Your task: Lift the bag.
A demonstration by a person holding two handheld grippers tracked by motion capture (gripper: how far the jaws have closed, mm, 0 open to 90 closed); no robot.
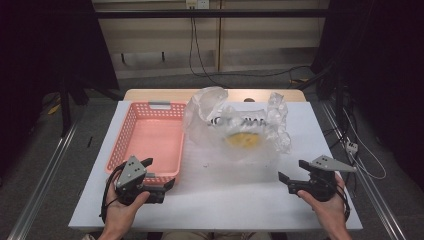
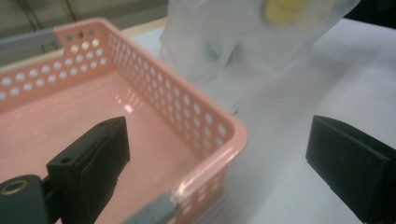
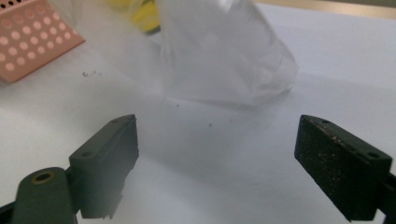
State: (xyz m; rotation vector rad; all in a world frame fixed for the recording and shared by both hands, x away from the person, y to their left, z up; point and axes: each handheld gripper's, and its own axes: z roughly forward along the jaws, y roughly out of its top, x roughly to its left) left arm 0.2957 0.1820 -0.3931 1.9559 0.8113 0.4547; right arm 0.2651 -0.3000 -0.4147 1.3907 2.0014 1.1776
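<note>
A crumpled clear plastic bag (image 1: 235, 122) with dark lettering lies on the white table top (image 1: 225, 190), with something yellow (image 1: 243, 139) inside it. An empty pink perforated basket (image 1: 150, 140) stands just left of the bag. My left gripper (image 1: 158, 173) is open at the basket's near right corner; in the left gripper view that corner (image 2: 229, 140) lies between the jaws, one over the basket floor and one over the table. My right gripper (image 1: 292, 176) is open near the table's front right, aimed at the bag (image 3: 224, 60), with nothing between its jaws.
The white top sits on a wooden table (image 1: 150, 94) showing at the far edge. Cables (image 1: 200, 60) hang down the wall behind. A metal rail (image 1: 45, 170) runs along the floor at left, and a white power strip (image 1: 351, 147) lies on the floor at right.
</note>
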